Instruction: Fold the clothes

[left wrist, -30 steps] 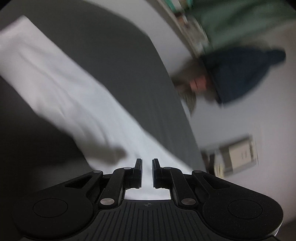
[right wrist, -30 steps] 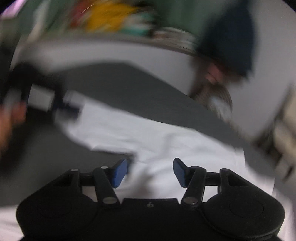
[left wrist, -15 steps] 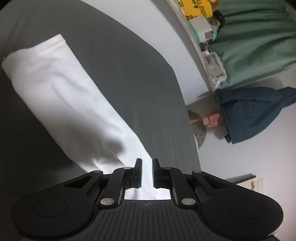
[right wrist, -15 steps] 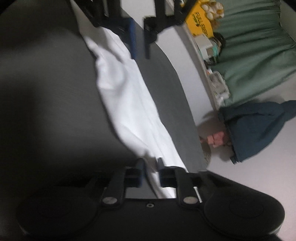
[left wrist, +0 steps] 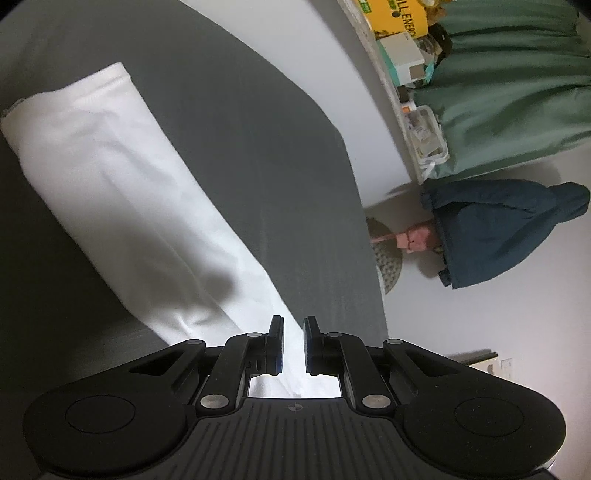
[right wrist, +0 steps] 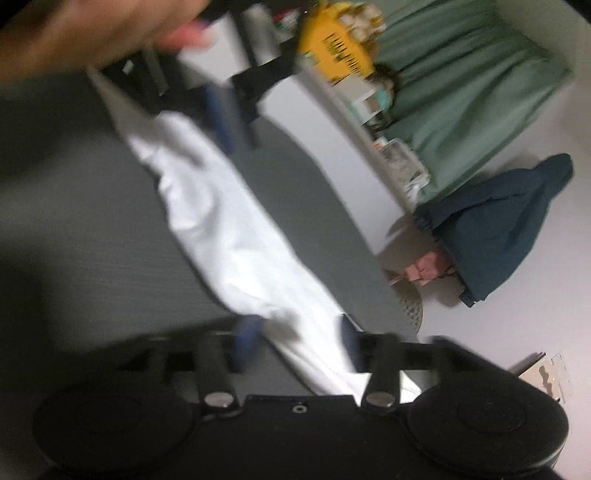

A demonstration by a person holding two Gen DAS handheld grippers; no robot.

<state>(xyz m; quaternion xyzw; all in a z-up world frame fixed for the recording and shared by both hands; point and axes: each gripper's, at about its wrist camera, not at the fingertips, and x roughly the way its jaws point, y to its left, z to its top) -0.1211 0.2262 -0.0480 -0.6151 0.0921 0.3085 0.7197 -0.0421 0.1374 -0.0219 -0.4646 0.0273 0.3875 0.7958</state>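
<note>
Your white garment [left wrist: 122, 206] lies folded into a long narrow strip on the dark grey table [left wrist: 240, 155]. In the left wrist view it runs from its hemmed end at the far left down to the near edge, where it passes directly under your left gripper [left wrist: 293, 345]. Those jaws stand nearly together with a narrow gap between them. White cloth shows through that gap and below it, but you cannot tell from this view whether the pads are pinching the fabric or only hovering over it.

In the right wrist view, which is blurred, the same strip crosses the table from upper left to lower right. At its far end your left hand [right wrist: 92, 33] holds the other gripper over the cloth. At its near end the strip passes between the spread fingers of your right gripper [right wrist: 295, 339]; those jaws are released, wide apart, one on either side of the cloth.

To the right, beyond the table's edge, a green curtain [left wrist: 517, 103] hangs, with a yellow box [left wrist: 399, 18] on a ledge beside it and a dark blue jacket [left wrist: 502, 229] below it.
</note>
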